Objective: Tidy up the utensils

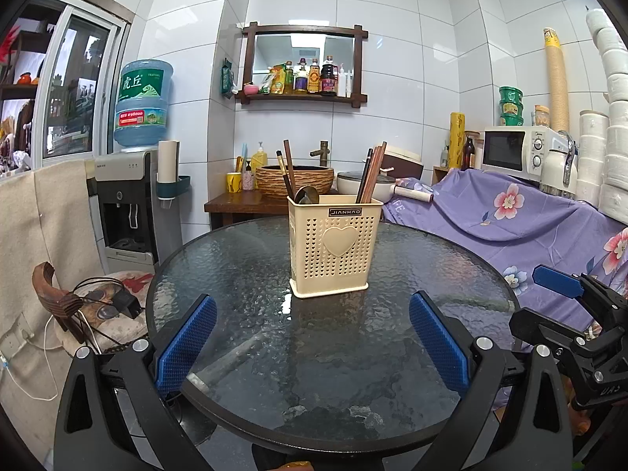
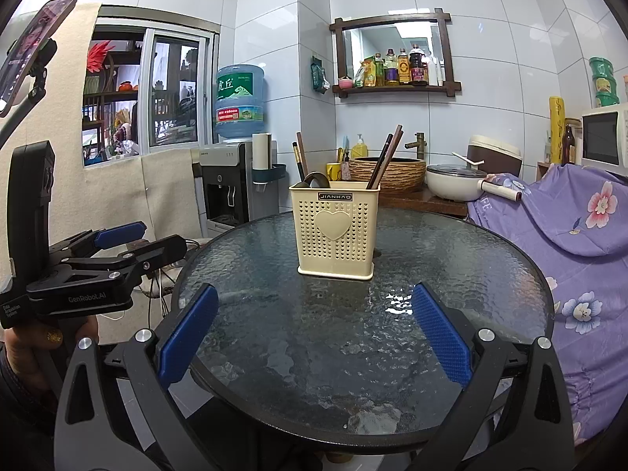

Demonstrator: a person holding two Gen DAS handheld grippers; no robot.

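Note:
A cream perforated utensil holder with a heart on its front stands upright on the round glass table. It holds brown chopsticks on its right side, and dark utensils with a spoon on its left. It also shows in the right wrist view, with chopsticks sticking up. My left gripper is open and empty above the table's near edge. My right gripper is open and empty, also short of the holder. Each gripper shows at the other view's side, the right one and the left one.
A water dispenser stands at the left. A wooden side table with a basin is behind the round table. A purple flowered cloth covers the right side, with a microwave on it. A chair with cables is at the left.

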